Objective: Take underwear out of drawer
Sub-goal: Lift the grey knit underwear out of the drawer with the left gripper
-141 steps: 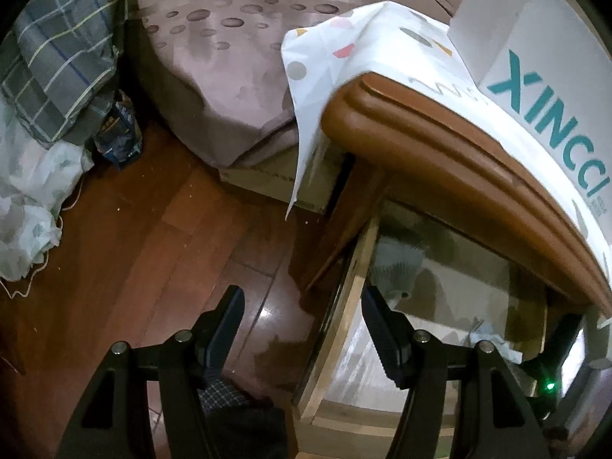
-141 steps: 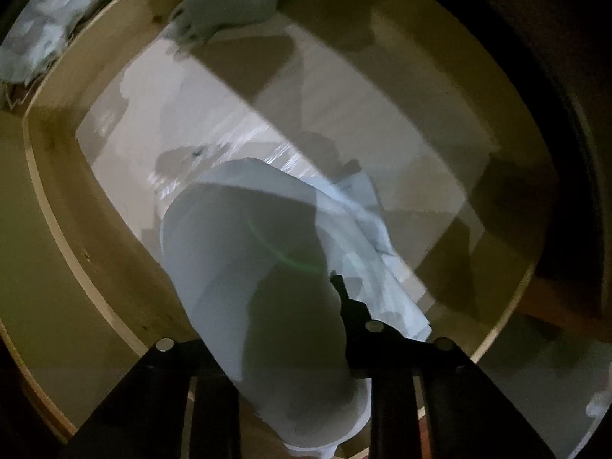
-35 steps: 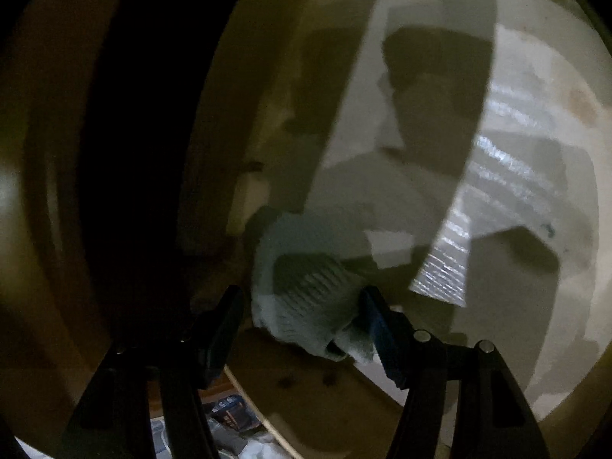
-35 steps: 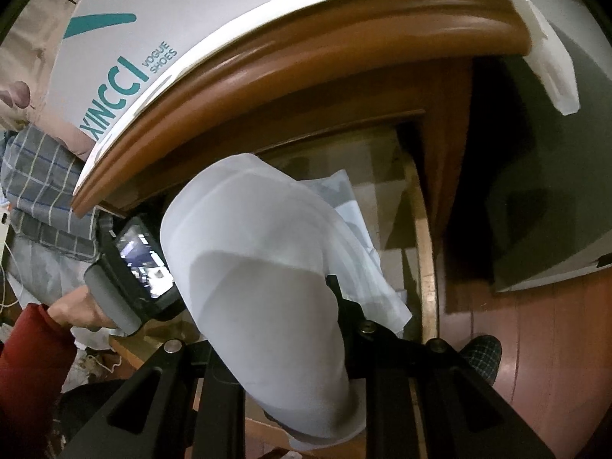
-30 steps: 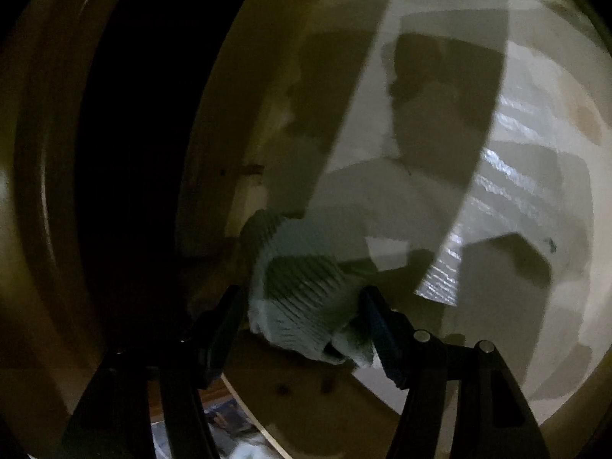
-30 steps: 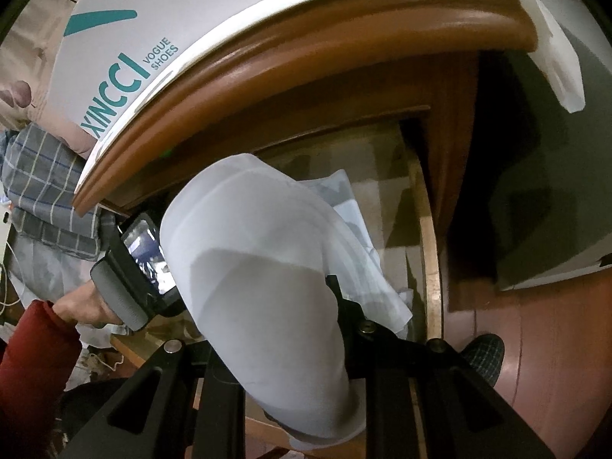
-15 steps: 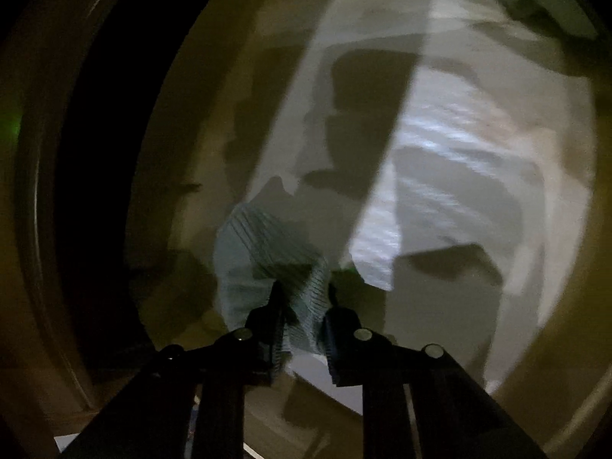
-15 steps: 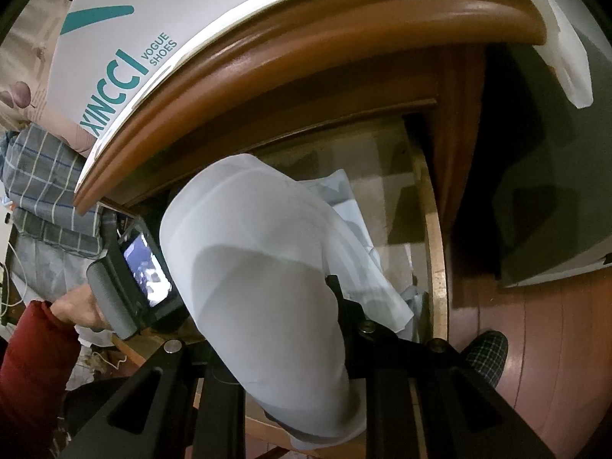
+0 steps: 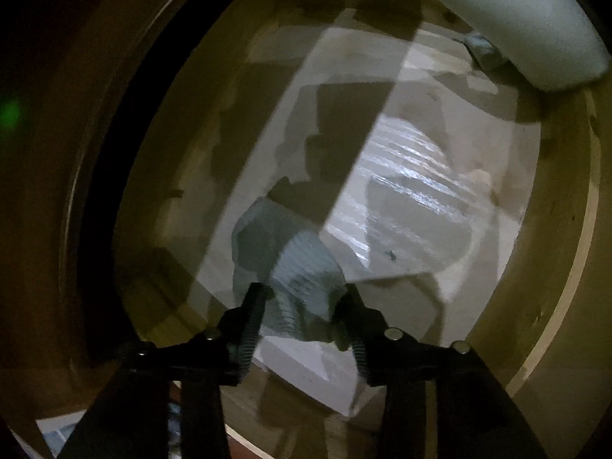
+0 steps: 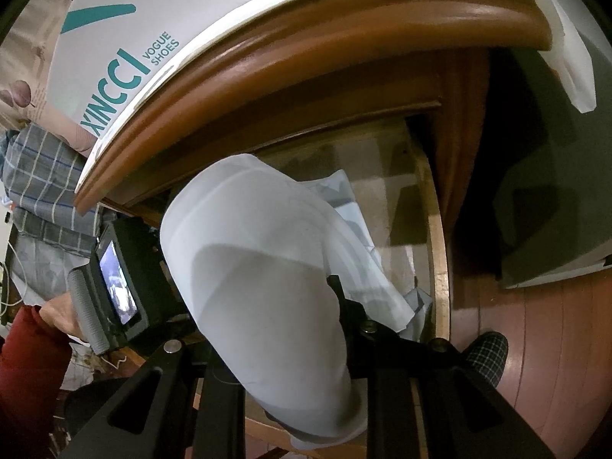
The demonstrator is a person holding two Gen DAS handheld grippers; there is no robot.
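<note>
Inside the open drawer [image 9: 566, 229], lined with pale paper, my left gripper [image 9: 302, 296] has a ribbed grey-blue underwear [image 9: 290, 264] bunched between its fingers. The cloth fills the gap and touches both pads while the jaws are opening. My right gripper [image 10: 275, 306] is shut on a white underwear [image 10: 260, 287], which drapes over its fingers above the drawer's front rim [image 10: 440, 267]. That white underwear [image 9: 516, 11] also shows at the top right of the left wrist view. The left gripper's body [image 10: 114, 279] reaches into the drawer, held by a hand in a red sleeve.
A brown wooden top edge [image 10: 344, 49] overhangs the drawer, with a white XINCCI shoe box [image 10: 126, 38] on it. Plaid bedding [image 10: 38, 176] lies at the left. Red-brown wood floor [image 10: 554, 344] and a checked slipper [image 10: 489, 348] are at the right.
The left gripper closed on the ribbed underwear, then widened again, and rose with the cloth still between its fingers; the drawer floor now looks farther off. The right gripper stayed put.
</note>
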